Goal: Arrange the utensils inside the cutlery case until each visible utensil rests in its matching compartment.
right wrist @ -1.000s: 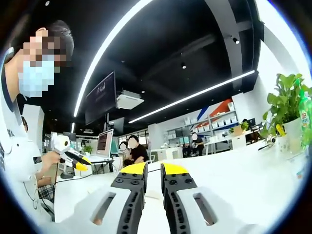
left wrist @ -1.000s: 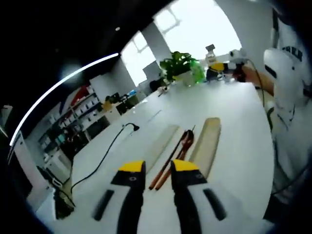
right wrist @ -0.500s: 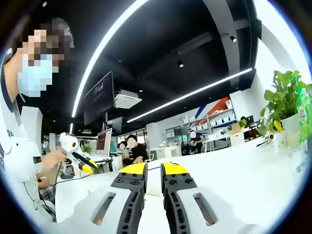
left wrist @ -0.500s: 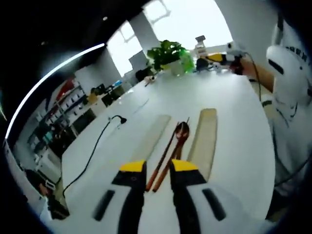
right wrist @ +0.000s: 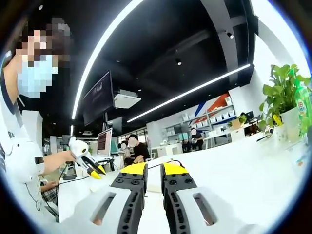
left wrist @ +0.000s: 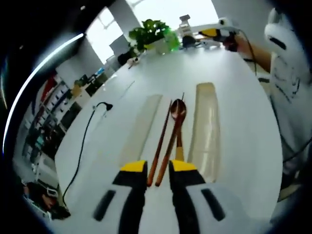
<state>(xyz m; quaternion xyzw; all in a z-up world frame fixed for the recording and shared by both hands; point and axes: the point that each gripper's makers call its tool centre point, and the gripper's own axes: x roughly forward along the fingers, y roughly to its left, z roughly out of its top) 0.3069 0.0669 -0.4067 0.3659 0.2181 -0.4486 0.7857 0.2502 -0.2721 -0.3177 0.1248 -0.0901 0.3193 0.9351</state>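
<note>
My left gripper has come lower and closer over the white table than a second ago, jaws parted and holding nothing, tips just short of the near ends of the chopsticks and wooden spoon. These lie between the two pale case halves. My right gripper, raised level, jaws nearly together and empty, points across the office; beyond, a potted plant
</note>
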